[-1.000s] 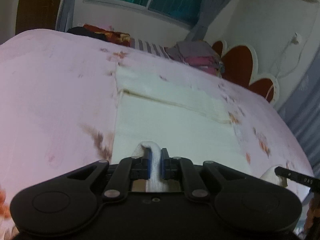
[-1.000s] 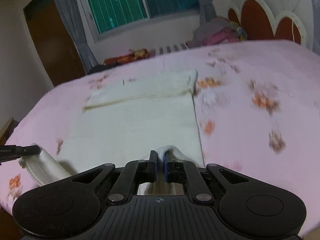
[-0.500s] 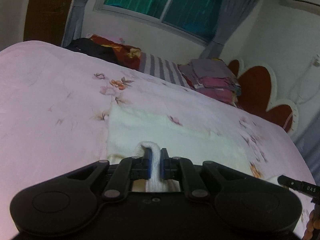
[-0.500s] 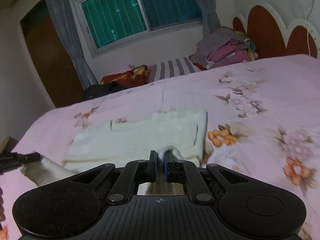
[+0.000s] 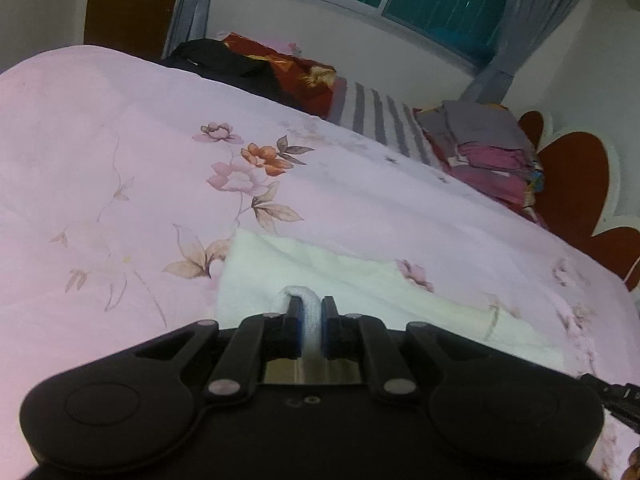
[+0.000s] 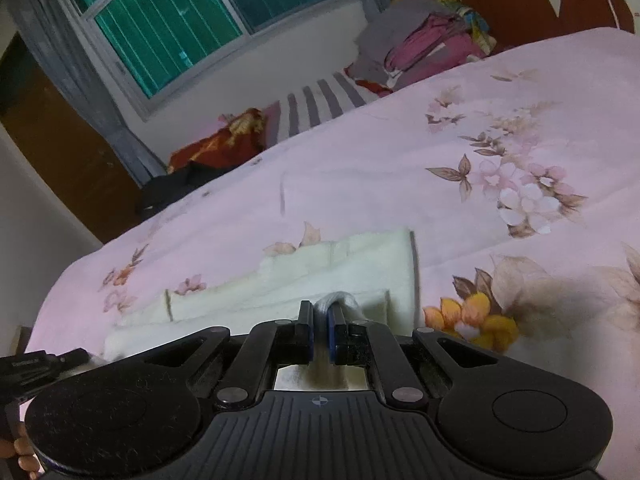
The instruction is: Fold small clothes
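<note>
A cream-white cloth (image 5: 360, 280) lies on the pink flowered bedsheet (image 5: 120, 160), doubled over itself. My left gripper (image 5: 311, 312) is shut on a pinched fold of its near left corner. In the right wrist view the same cloth (image 6: 360, 260) shows layered edges, and my right gripper (image 6: 319, 312) is shut on its near right corner. Both held corners hang low over the far part of the cloth. The other gripper's tip shows at each view's edge (image 5: 612, 396) (image 6: 44, 360).
Along the far side of the bed lie a black and red bundle (image 5: 256, 68), a grey-striped cloth (image 5: 380, 128) and a pile of folded grey and pink clothes (image 5: 480, 148). A red headboard (image 5: 572, 184) and a window (image 6: 180, 16) stand beyond.
Both grippers carried their cloth corners forward across the bed and slightly down. The visible flat stretch of cloth ahead has shrunk to a narrow band as the near half folds over it.
</note>
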The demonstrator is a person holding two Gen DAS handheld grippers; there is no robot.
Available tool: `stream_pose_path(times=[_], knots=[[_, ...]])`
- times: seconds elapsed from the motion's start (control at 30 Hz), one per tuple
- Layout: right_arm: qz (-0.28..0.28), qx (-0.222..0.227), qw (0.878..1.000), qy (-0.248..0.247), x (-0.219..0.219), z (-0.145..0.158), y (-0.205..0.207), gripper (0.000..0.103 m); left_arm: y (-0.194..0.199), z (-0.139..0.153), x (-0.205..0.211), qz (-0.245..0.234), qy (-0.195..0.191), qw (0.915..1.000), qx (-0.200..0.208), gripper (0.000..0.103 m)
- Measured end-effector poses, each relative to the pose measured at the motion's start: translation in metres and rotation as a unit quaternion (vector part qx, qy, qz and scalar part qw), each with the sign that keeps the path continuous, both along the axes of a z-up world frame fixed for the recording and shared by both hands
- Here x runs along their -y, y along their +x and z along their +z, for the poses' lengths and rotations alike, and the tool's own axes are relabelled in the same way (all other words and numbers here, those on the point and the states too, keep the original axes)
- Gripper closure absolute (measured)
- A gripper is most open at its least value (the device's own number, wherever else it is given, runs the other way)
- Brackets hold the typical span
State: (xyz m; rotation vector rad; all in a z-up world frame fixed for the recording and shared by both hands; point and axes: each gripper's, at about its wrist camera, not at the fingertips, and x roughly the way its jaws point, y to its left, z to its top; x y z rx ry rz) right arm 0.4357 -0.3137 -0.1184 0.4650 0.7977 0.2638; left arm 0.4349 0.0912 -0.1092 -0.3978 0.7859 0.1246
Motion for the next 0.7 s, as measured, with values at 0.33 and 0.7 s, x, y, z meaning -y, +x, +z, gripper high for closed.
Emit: stream_pose_path(times=[0.33, 0.7], knots=[[-0.026, 0.004, 0.999, -0.022, 0.0, -0.009, 0.04, 0.097, 0.029, 0.002, -0.015, 0.036, -0.003, 0.9994, 0.004, 0.052], [0.013, 0.003, 0.999, -0.036, 0.004, -0.021, 0.049, 0.096, 0.034, -0.013, -0.002, -0.066, 0.03, 0.9972, -0.02, 0.029]])
